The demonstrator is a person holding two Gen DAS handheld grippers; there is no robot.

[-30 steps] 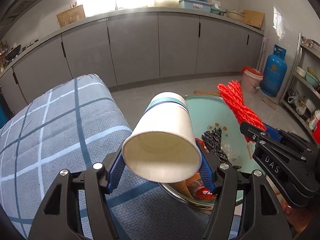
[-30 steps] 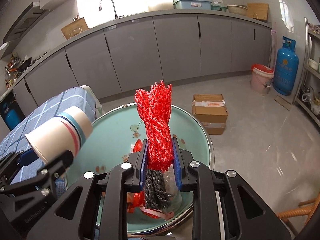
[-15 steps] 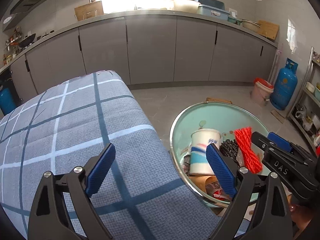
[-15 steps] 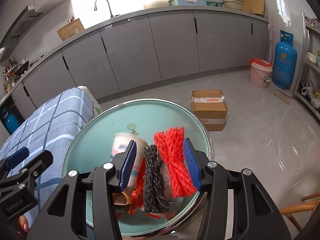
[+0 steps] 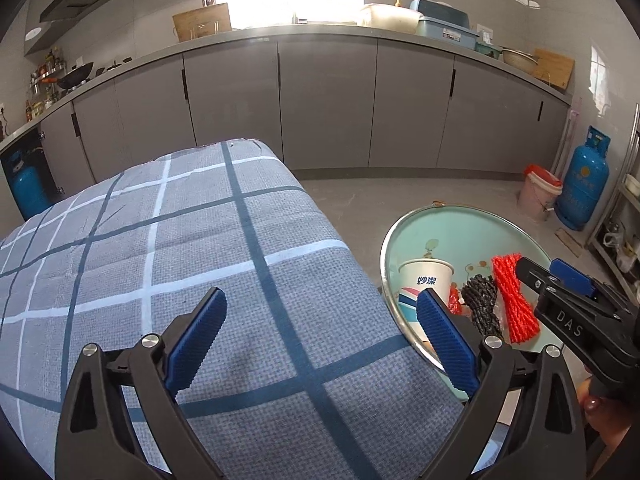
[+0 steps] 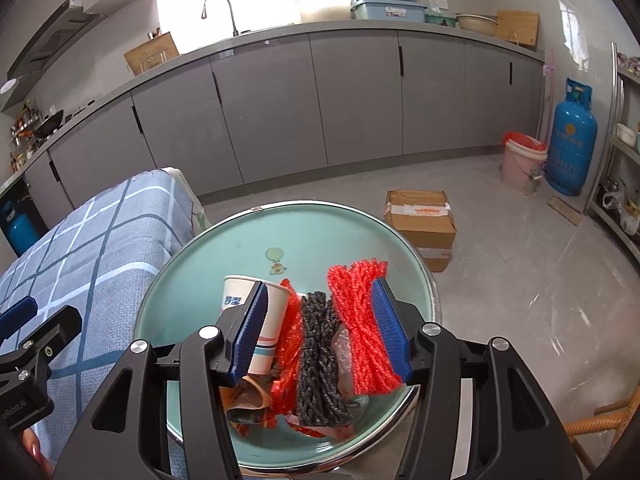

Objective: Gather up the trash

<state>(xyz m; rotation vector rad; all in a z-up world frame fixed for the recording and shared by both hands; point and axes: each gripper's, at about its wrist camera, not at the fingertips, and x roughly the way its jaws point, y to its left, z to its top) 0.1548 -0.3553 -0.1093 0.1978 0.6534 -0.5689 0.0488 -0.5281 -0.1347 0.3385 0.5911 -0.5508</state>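
Below your right hand-held gripper (image 6: 320, 332), jaws opening, the red net (image 6: 366, 328) lies lengthwise in the basin (image 6: 192, 264), released; your left hand-held gripper (image 5: 320, 340) gapes empty.

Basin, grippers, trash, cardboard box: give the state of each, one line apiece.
Basin: upright, holding trash.
Paper cup: in basin, mouth up, tilted.
Red net: lying in basin, released.
Black net: lying in basin.
Left gripper: jaws opening, nothing between.
Right gripper: jaws opening over the nets.
Cardboard box: taped shut.
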